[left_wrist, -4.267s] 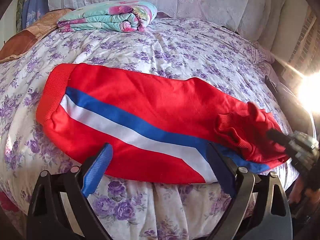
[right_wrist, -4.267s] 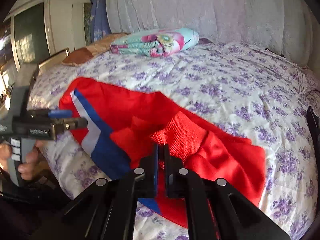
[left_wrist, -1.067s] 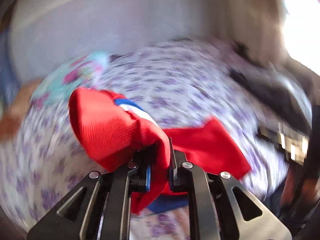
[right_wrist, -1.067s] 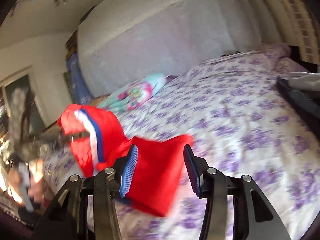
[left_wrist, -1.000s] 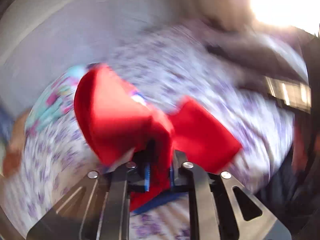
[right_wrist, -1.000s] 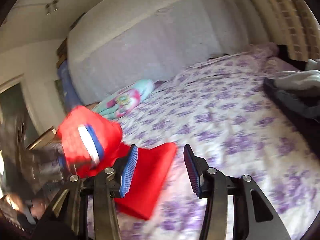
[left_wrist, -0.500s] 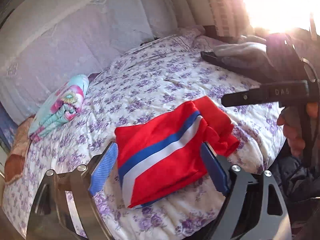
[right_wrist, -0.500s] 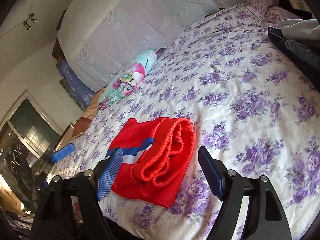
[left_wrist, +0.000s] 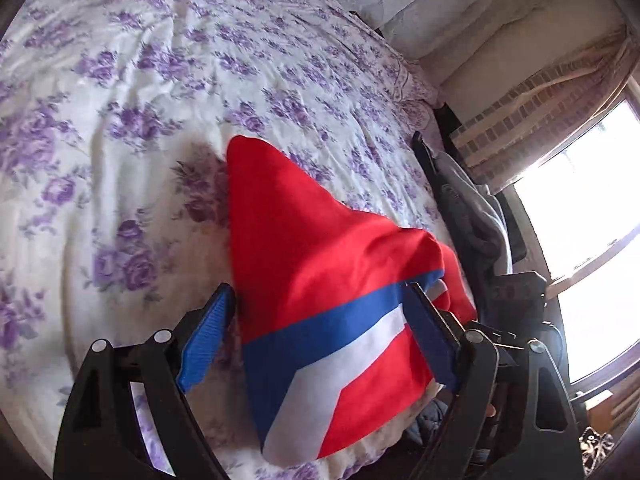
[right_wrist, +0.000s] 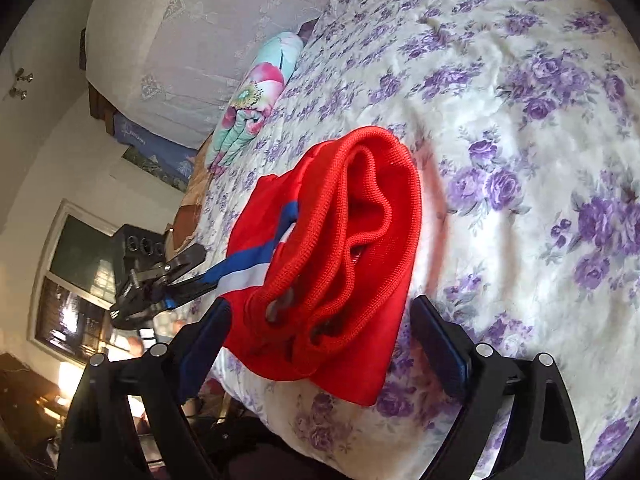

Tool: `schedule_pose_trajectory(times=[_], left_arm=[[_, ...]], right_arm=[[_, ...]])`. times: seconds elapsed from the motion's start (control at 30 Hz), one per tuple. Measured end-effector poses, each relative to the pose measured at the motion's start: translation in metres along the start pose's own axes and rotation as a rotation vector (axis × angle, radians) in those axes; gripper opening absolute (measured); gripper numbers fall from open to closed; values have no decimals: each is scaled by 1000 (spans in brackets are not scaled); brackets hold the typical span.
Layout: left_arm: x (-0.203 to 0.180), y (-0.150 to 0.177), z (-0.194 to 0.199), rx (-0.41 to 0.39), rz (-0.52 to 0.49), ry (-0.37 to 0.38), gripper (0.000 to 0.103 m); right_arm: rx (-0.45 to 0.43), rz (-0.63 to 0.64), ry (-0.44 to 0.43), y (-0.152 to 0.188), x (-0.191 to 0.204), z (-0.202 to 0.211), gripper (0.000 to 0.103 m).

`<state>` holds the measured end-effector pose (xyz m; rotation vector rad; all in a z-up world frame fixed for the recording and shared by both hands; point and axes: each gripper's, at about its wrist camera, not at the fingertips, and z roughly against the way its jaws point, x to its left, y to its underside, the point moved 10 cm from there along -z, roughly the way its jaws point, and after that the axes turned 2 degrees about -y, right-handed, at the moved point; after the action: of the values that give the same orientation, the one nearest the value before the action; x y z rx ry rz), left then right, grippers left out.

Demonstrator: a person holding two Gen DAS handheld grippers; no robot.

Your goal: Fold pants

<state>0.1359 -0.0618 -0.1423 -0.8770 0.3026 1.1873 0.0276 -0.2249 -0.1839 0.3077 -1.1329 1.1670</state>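
The red pants (left_wrist: 312,248) with a blue and white stripe lie folded in a small bundle near the edge of the flowered bed (left_wrist: 120,128). My left gripper (left_wrist: 318,292) hovers close over the striped end, jaws opening wide; its pads do not press the cloth. In the right wrist view the ribbed red openings of the pants (right_wrist: 360,220) face the camera. My right gripper (right_wrist: 322,304) straddles that end, its jaws opening, with no grip on the cloth. The left gripper (right_wrist: 192,276) shows at the far side of the bundle.
A folded floral quilt (right_wrist: 252,100) lies by the padded headboard (right_wrist: 192,40). Dark and grey clothes (left_wrist: 468,216) are piled along the bed's right side below a bright window (left_wrist: 580,220). The bed edge drops off just under both grippers.
Both grippers have let go of the pants, which now lie folded on the bed. Both have rolled, opened wider and come down closer to the bundle.
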Motion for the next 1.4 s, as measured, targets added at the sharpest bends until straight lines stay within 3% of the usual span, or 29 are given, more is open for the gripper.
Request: schedule_pose_trajectory(times=[0.1, 0.13, 0.17, 0.2, 0.27, 0.33, 0.37, 0.4, 0.47, 0.6, 0.8, 0.93, 1.1, 1.17, 1.23, 1.27, 1.3, 1.33, 1.37, 1.4], left_arm=[[2, 5, -25, 86, 45, 46, 88], [3, 9, -34, 119, 53, 50, 88], [4, 11, -40, 128, 44, 39, 88], [1, 11, -41, 115, 29, 30, 88], [-5, 15, -41, 110, 8, 16, 86], [-8, 16, -39, 110, 19, 28, 54], [-11, 16, -34, 108, 34, 57, 48], [-14, 14, -30, 102, 47, 79, 36], [-27, 14, -17, 82, 44, 109, 33], [-52, 17, 3, 22, -13, 91, 34], [-33, 15, -19, 64, 67, 83, 33], [-49, -33, -11, 17, 20, 73, 33], [-93, -169, 9, -158, -120, 16, 33], [-97, -226, 2, -223, -158, -26, 38], [-82, -276, -18, -278, -183, -105, 65], [-61, -302, -37, -299, -190, -208, 76], [-37, -323, -58, -301, -187, -321, 93], [-6, -337, -77, -287, -174, -442, 93], [30, -345, -97, -238, -124, -557, 91], [55, -345, -107, -191, -69, -602, 75]], right_arm=[[52, -62, -105, -5, 4, -11, 92], [67, -65, -123, -7, 6, -17, 85], [84, -46, -126, -8, 8, -22, 62], [106, -15, -107, -7, 8, -30, 51], [111, -12, -103, -6, 5, -36, 39], [86, 21, -84, -5, 9, -31, 37], [71, 30, -77, -5, 13, -27, 36], [53, 38, -79, -6, 20, -21, 36], [24, 80, -101, -7, 41, -7, 35], [-2, 163, -113, -5, 71, 16, 35], [37, 107, -99, -11, 44, 5, 35], [12, 166, -99, -61, 61, 11, 35], [-129, 317, -71, -195, 109, 12, 36], [-172, 356, -46, -247, 112, -1, 41], [-201, 398, 37, -301, 101, -30, 52], [-230, 414, 133, -323, 85, -45, 74], [-276, 434, 308, -349, 59, -63, 84], [-317, 435, 471, -367, 33, -73, 89], [-331, 435, 608, -380, 5, -84, 87], [-320, 422, 670, -382, -11, -90, 84]])
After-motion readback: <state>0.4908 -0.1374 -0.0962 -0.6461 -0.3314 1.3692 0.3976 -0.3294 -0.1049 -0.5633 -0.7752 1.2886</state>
